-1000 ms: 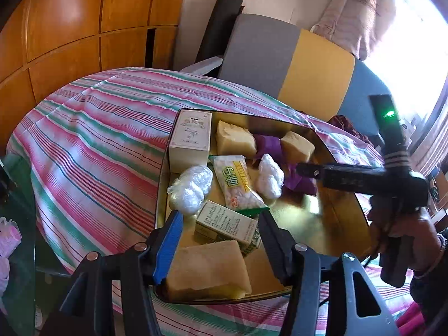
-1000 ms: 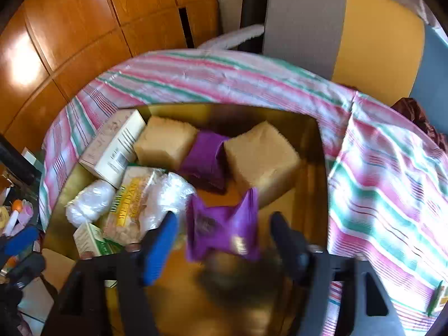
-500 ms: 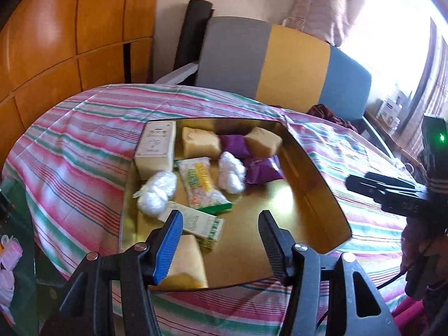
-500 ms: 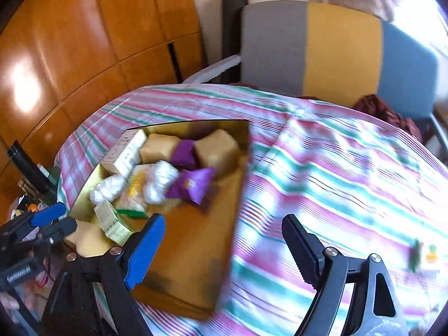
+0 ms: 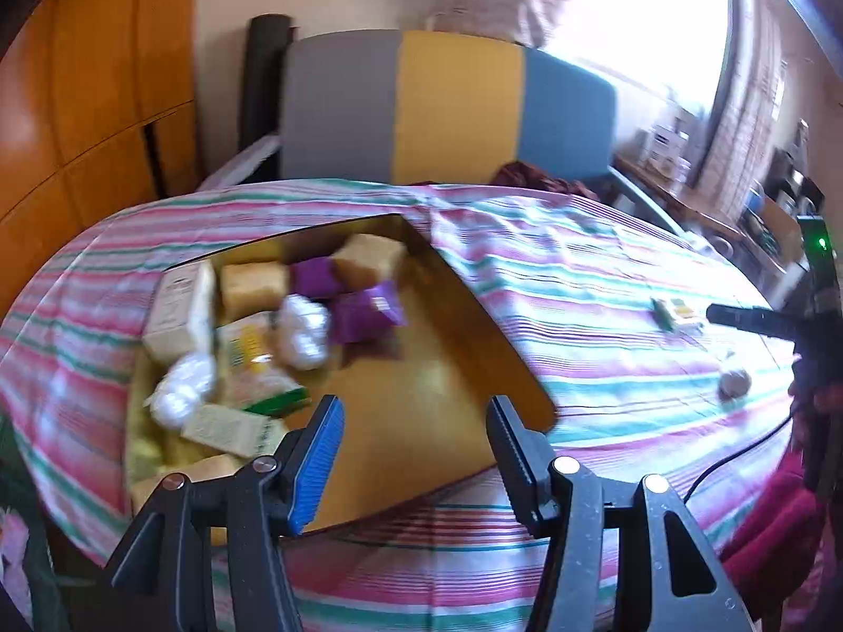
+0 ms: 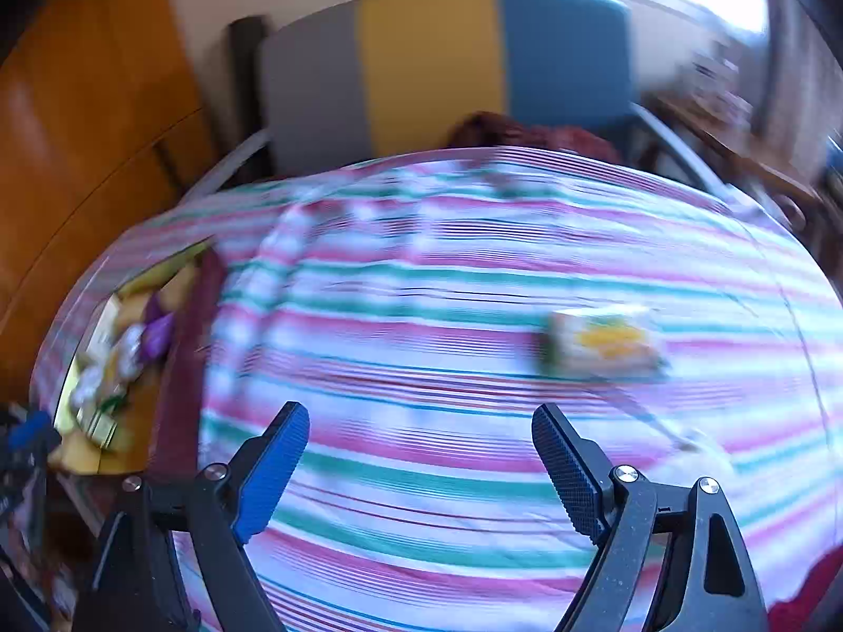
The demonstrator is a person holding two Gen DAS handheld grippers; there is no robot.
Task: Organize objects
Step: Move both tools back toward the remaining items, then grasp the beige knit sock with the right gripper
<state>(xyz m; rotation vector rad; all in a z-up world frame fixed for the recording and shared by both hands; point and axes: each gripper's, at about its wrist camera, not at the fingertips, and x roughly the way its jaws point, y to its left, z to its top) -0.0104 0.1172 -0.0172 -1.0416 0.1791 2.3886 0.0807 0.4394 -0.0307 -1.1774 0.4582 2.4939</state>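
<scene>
While blurred, snack packet (image 6: 606,345) lies lengthwise across striped tablecloth (image 6: 421,284).

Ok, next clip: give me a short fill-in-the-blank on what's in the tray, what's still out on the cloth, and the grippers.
1. The purple packets lie inside the ____-coloured tray.
2. The tray rests on a ____ tablecloth.
3. The small yellow-and-green packet lies on the cloth, ____ the tray.
4. Nothing sits between the fingers of the right gripper or the left gripper; both are ____.

Missing words: gold; striped; outside; empty
</scene>
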